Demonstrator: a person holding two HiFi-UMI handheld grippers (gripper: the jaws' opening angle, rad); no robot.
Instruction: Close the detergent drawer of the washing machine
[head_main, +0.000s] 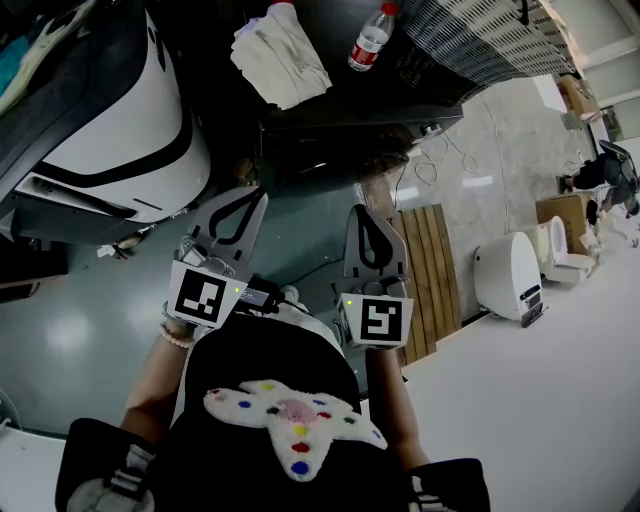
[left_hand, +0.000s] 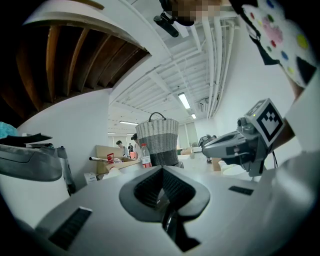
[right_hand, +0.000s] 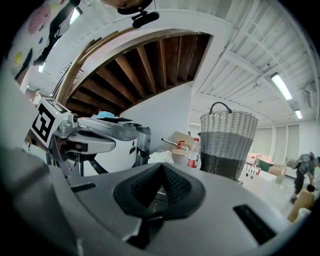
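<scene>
The white washing machine (head_main: 110, 120) with its black band stands at the upper left of the head view, and it also shows in the right gripper view (right_hand: 117, 150). I cannot make out its detergent drawer in any view. My left gripper (head_main: 257, 196) is held level in front of me, shut with nothing between its jaws (left_hand: 162, 171). Beside it, my right gripper (head_main: 359, 212) is also shut and empty (right_hand: 161, 166). Both hang in the air, short of the machine and touching nothing. Each gripper shows in the other's view: the right one (left_hand: 207, 148) and the left one (right_hand: 134, 134).
A dark table (head_main: 330, 110) ahead carries a white cloth (head_main: 280, 55), a water bottle (head_main: 371, 38) and a wicker basket (head_main: 480, 35). On the floor to the right are a wooden pallet (head_main: 428, 280) and a white appliance (head_main: 510, 275). A person (head_main: 600, 175) bends far right.
</scene>
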